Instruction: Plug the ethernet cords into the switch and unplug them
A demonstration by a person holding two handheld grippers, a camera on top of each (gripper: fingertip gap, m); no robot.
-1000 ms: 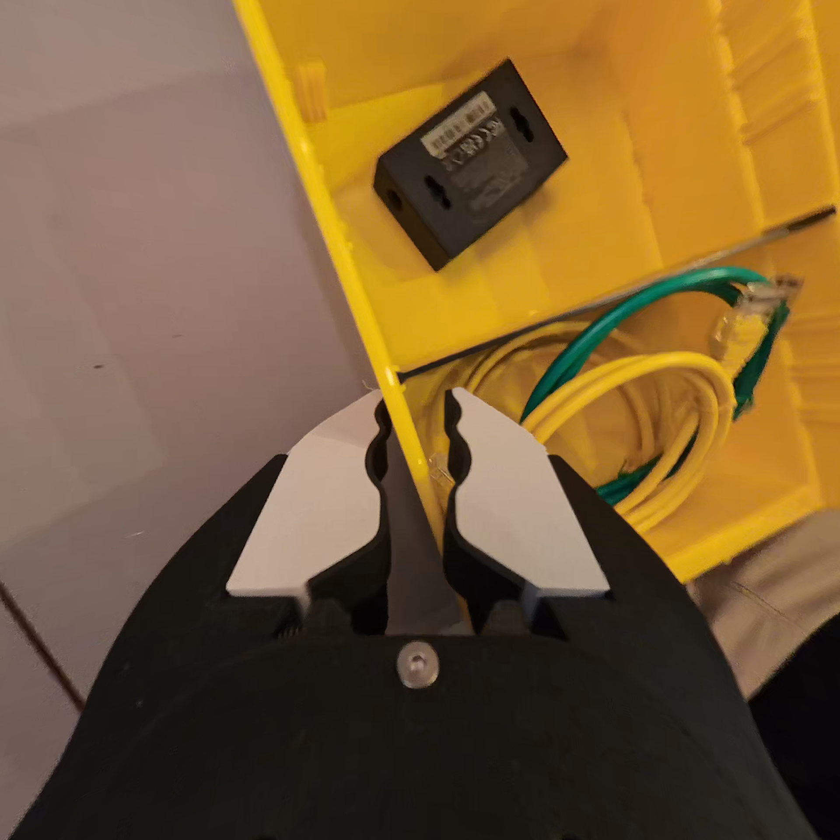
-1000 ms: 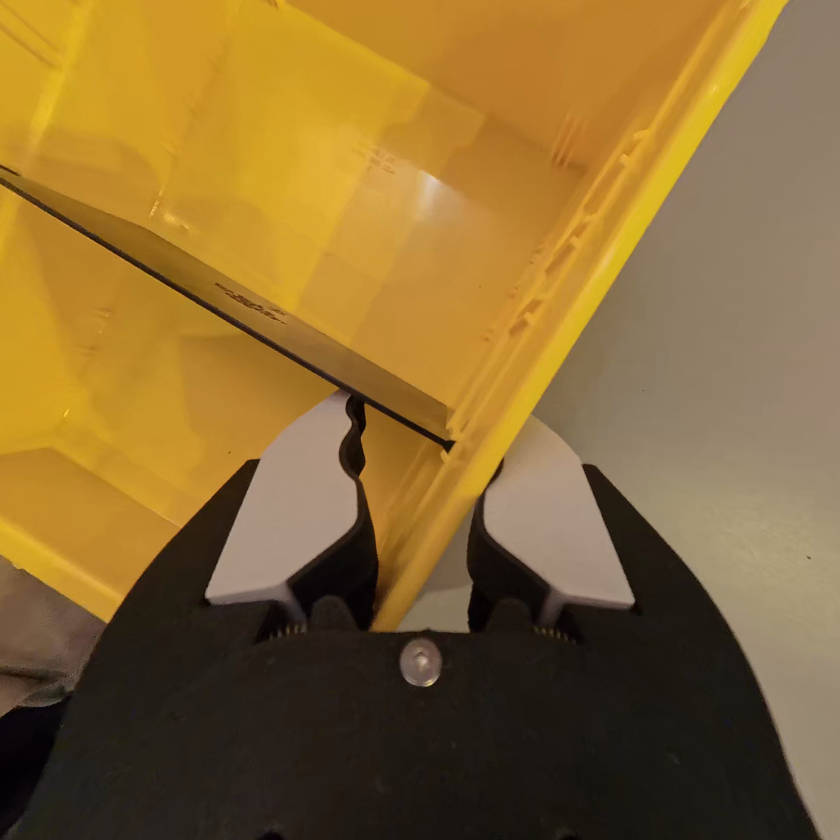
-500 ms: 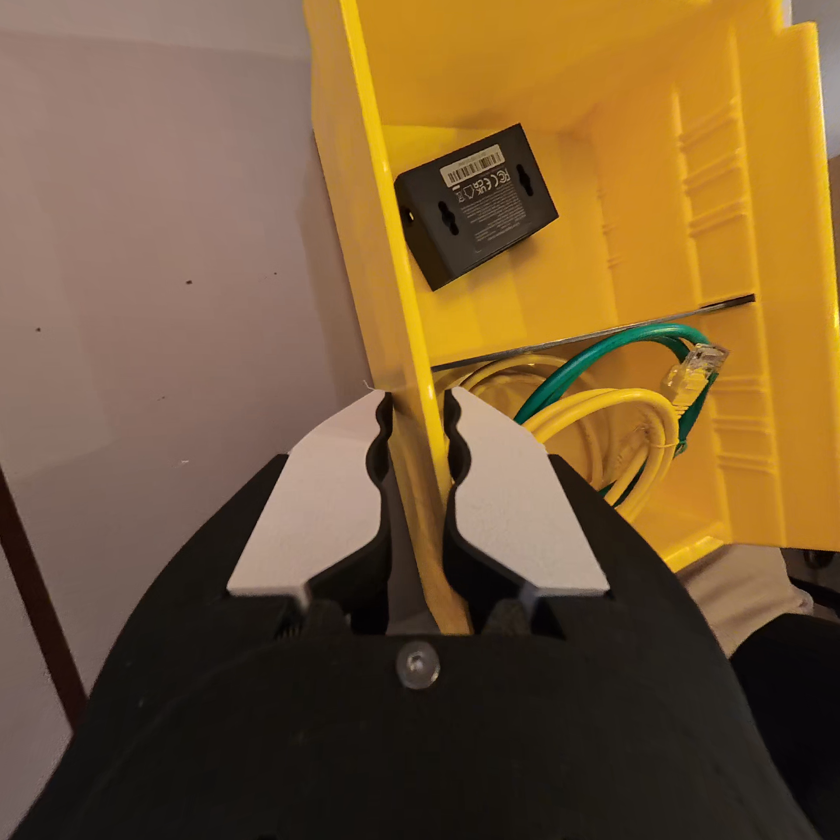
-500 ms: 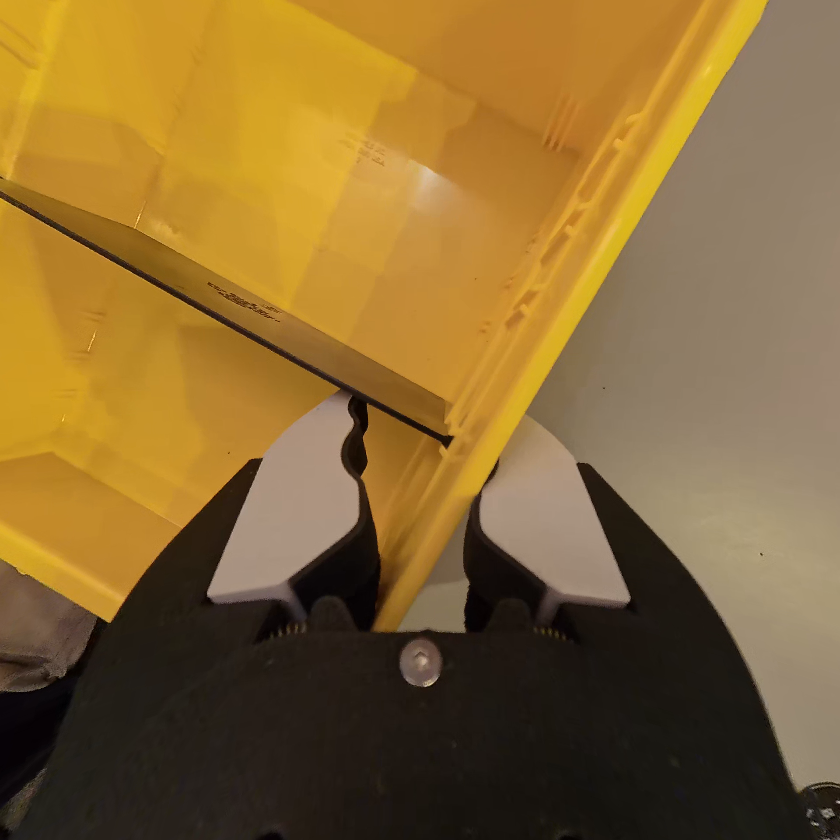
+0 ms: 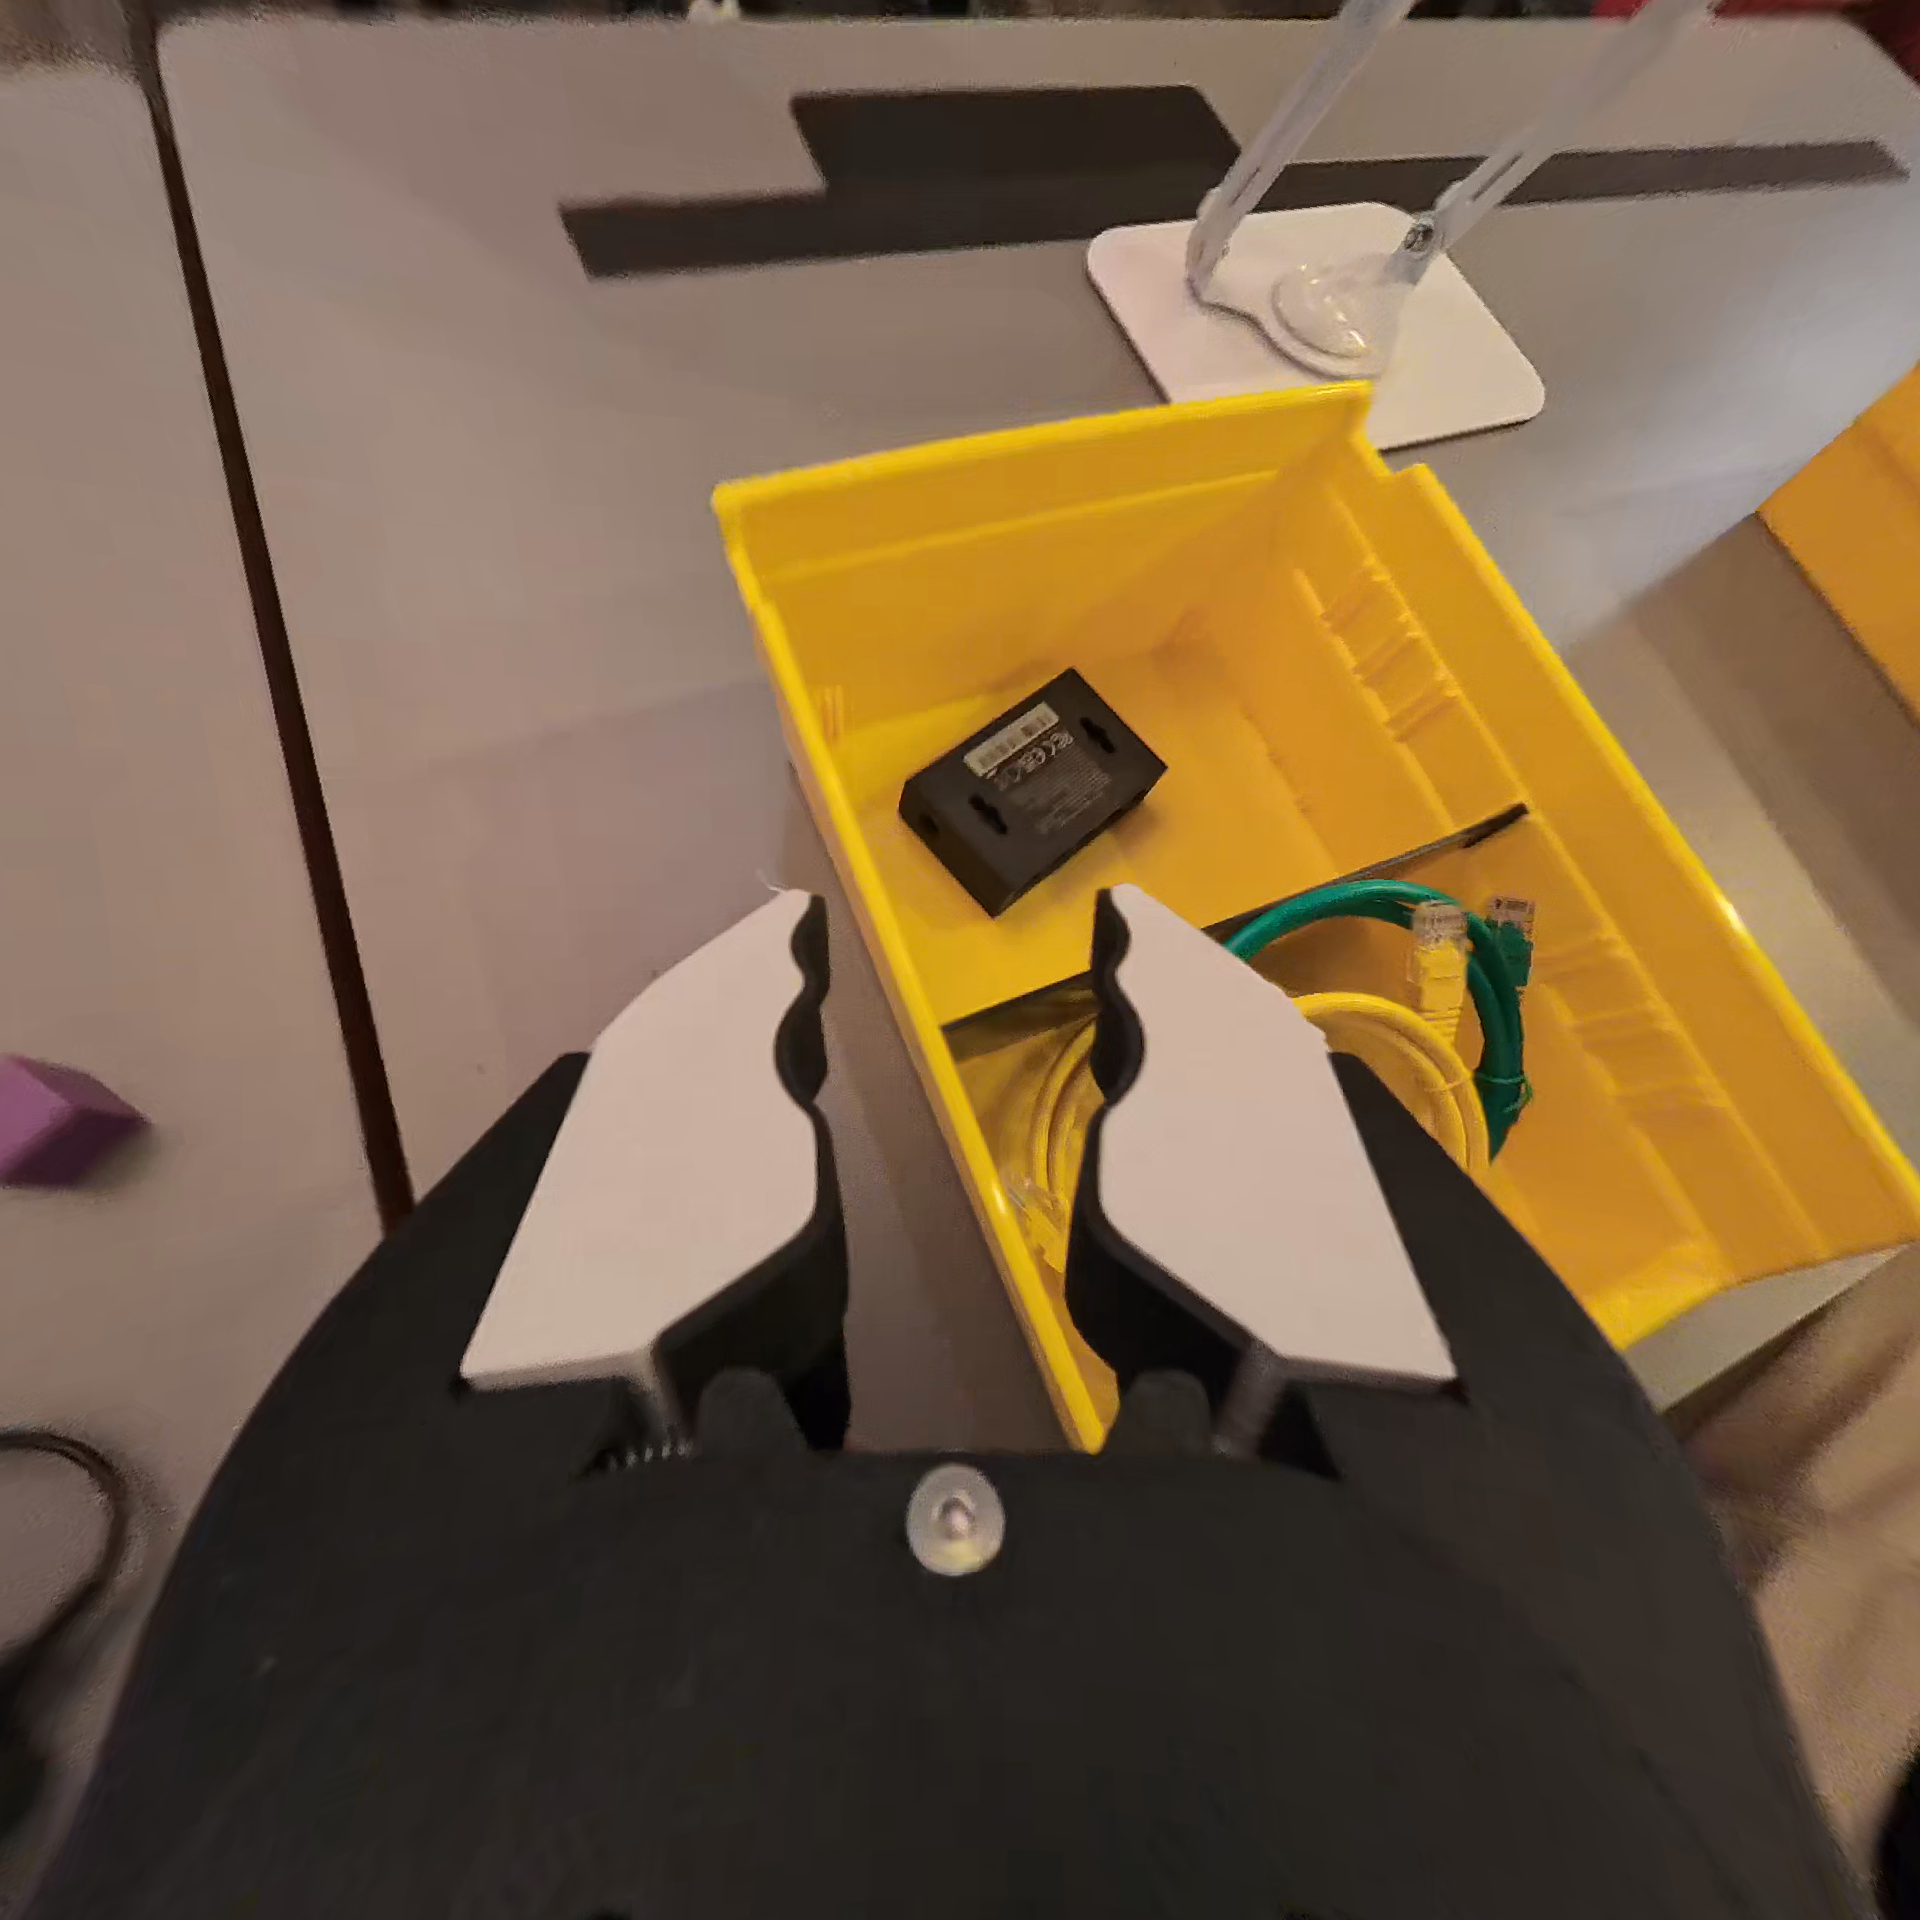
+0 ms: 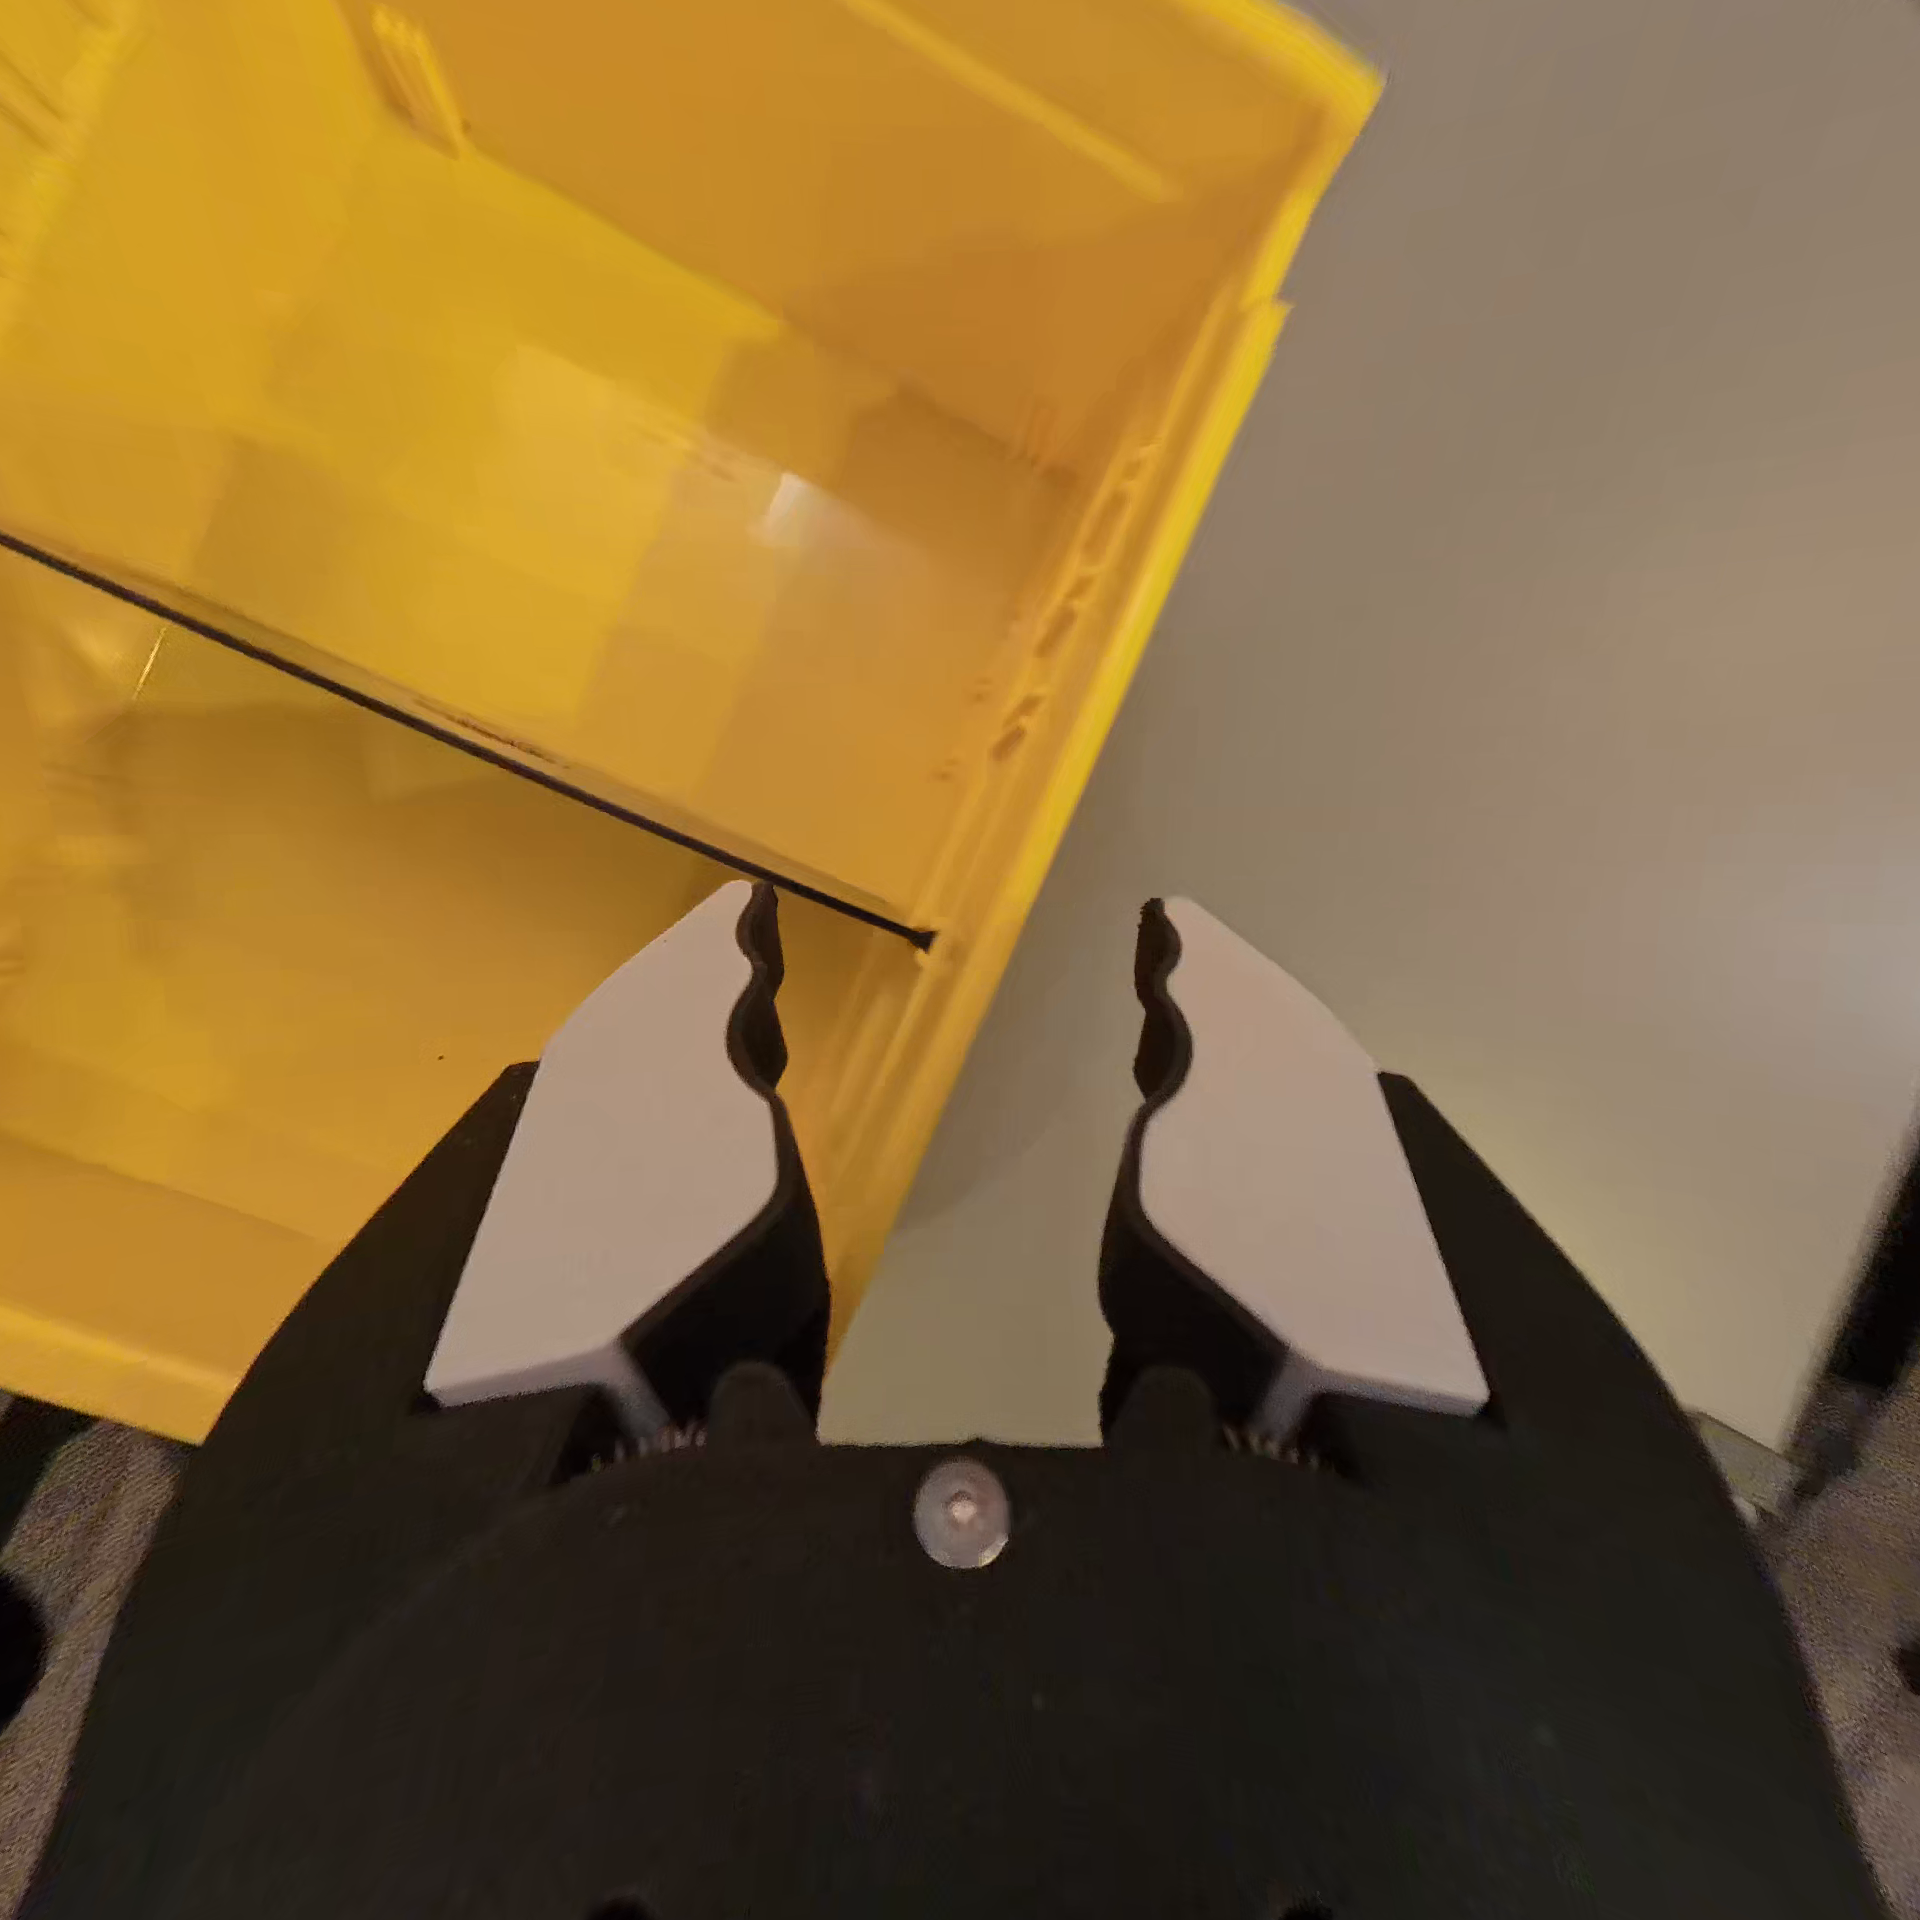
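Observation:
A yellow bin [image 5: 1039, 468] stands on the grey table. Its far compartment holds the black switch [image 5: 1029, 795], lying underside up. Behind a thin black divider [image 5: 1444, 847], the near compartment holds a coiled green cord [image 5: 1501, 1023] and a coiled yellow cord [image 5: 1397, 1049], their plugs free. My left gripper [image 5: 956, 904] is open, its jaws on either side of the bin's left wall without gripping it. My right gripper [image 6: 956, 902] is open, with the bin's right wall [image 6: 1132, 665] running between its jaws. The right wrist view shows the divider [image 6: 468, 727] but no switch or cords.
A white lamp base [image 5: 1320, 322] with clear arms stands behind the bin. Black tape strips [image 5: 997, 145] lie on the table at the back. A second yellow bin [image 5: 1860, 561] is at the right edge. A purple block [image 5: 52, 1117] and a table seam [image 5: 260, 623] are on the left. The tips of one gripper are about 75 centimeters away from the tips of the other. My left tips are roughly 25 centimeters from the purple block [image 5: 52, 1117].
Both grippers have opened and let go of the bin's side walls. The bin, held tilted before, now rests level on the table. The left gripper has drawn back.

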